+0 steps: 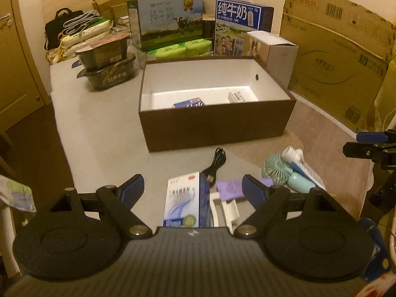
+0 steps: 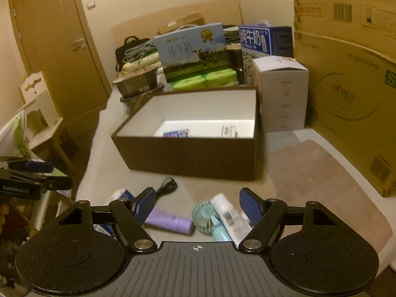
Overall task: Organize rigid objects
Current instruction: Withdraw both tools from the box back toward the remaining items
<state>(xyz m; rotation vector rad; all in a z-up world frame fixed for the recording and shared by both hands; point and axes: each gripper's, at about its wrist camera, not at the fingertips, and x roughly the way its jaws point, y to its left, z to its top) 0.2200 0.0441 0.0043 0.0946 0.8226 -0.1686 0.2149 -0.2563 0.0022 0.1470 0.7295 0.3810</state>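
Observation:
On the table stands an open brown box (image 1: 215, 128) (image 2: 193, 158) with a white inside. In it lie a small blue carton (image 1: 189, 104) (image 2: 176, 133) and a white packet (image 1: 237, 96) (image 2: 229, 131). My left gripper (image 1: 193, 185) is open above a white-and-blue medicine box (image 1: 184, 200), with nothing between its pads. Beside that box are a black USB cable (image 1: 217, 160) (image 2: 168, 185) and a white holder (image 1: 225, 208). My right gripper (image 2: 198, 199) is open above a purple roll (image 2: 168, 220) (image 1: 230, 188), a teal hand fan (image 2: 205, 215) (image 1: 279, 170) and a white tube (image 2: 230, 215) (image 1: 304, 165).
Behind the brown box stand milk cartons (image 1: 168, 19) (image 2: 193, 49), green tissue packs (image 1: 180, 49), a white carton (image 1: 274, 52) (image 2: 284, 94) and stacked black food tubs (image 1: 106, 64). A large cardboard sheet (image 1: 341, 57) (image 2: 346, 86) leans at the right. A door (image 2: 57, 49) is at the left.

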